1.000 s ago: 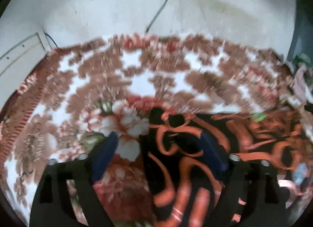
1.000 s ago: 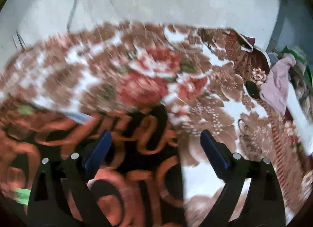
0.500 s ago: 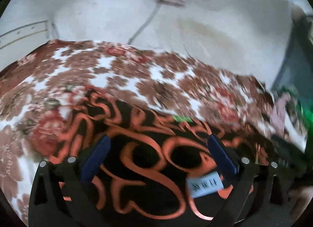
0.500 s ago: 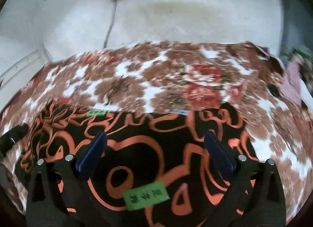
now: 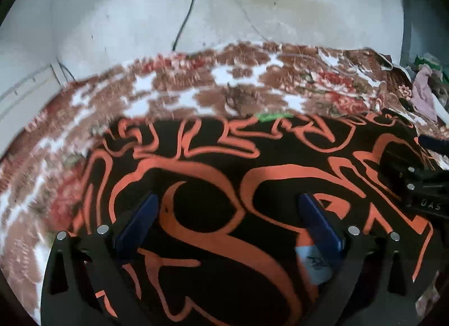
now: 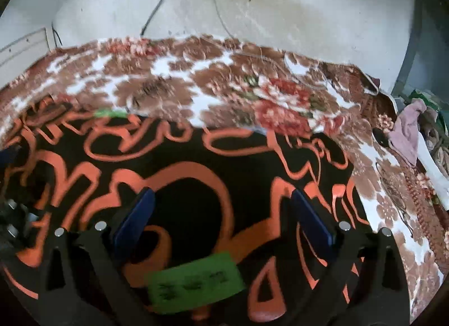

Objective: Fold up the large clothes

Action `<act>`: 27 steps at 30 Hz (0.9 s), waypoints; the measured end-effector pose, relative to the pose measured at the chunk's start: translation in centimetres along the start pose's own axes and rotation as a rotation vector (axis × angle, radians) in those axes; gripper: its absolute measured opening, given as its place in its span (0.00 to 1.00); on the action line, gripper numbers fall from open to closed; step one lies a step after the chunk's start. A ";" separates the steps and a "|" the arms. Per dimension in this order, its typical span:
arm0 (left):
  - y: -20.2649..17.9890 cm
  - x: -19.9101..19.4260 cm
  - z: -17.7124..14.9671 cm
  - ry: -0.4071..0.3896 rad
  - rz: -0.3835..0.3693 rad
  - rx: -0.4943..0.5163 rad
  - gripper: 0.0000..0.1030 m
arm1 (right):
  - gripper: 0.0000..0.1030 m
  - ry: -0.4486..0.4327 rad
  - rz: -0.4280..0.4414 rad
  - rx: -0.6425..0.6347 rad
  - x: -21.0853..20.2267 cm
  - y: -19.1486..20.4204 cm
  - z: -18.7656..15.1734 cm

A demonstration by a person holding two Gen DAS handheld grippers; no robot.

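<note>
A large black garment with orange swirls [image 5: 224, 174] lies spread flat on a floral blanket [image 5: 174, 84]; it also shows in the right wrist view [image 6: 182, 168]. My left gripper [image 5: 227, 213] is open and empty above the garment's near part. My right gripper [image 6: 221, 208] is open and empty above the garment too. The right gripper's black body shows at the right edge of the left wrist view [image 5: 423, 185]. A green label [image 6: 193, 281] and a pale blue label [image 5: 314, 267] lie on the garment near me.
The floral blanket [image 6: 224, 87] covers the bed up to a white wall [image 5: 252, 11] with a socket and a cable [image 5: 185, 14]. A pile of clothes with a pink piece [image 6: 407, 129] lies at the right edge.
Both views have swung over the garment, which now lies centred under both grippers. Both grippers stayed open and empty.
</note>
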State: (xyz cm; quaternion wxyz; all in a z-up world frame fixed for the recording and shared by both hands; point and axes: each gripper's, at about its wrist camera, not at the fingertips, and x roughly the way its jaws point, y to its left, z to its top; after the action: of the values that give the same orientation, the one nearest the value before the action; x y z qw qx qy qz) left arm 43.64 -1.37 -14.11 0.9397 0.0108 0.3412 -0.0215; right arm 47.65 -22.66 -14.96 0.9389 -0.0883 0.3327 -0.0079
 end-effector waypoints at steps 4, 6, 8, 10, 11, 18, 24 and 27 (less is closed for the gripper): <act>1.4 0.3 -0.6 -0.010 0.038 -0.010 0.96 | 0.93 0.007 0.028 0.038 0.7 -1.8 -0.7; 2.4 0.4 -0.9 -0.015 0.055 -0.012 0.96 | 0.93 -0.002 0.028 0.042 0.6 -2.3 -1.0; 3.5 0.6 -1.2 -0.005 0.041 -0.034 0.96 | 0.94 -0.012 0.021 0.049 0.4 -2.9 -1.2; 4.4 0.6 -1.3 -0.007 0.069 -0.042 0.96 | 0.94 -0.022 0.011 0.061 0.2 -3.9 -1.4; 5.0 0.6 -1.4 -0.010 0.101 -0.040 0.96 | 0.94 -0.025 0.004 0.067 0.0 -4.4 -1.4; 9.0 1.6 -2.2 0.045 0.201 -0.086 0.96 | 0.95 0.004 0.062 0.117 0.3 -7.6 -1.6; 10.8 1.6 -2.4 0.070 0.173 -0.136 0.96 | 0.95 0.044 -0.058 0.186 1.2 -11.6 -2.1; 10.8 0.4 -1.8 0.033 0.204 -0.135 0.94 | 0.94 0.091 -0.114 0.254 2.4 -14.3 -3.0</act>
State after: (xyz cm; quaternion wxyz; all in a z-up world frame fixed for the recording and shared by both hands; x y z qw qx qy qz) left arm 43.29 9.48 -15.68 0.9298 -0.0174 0.3544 0.0976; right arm 48.28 -37.42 -16.31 0.9246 0.0132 0.3654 -0.1072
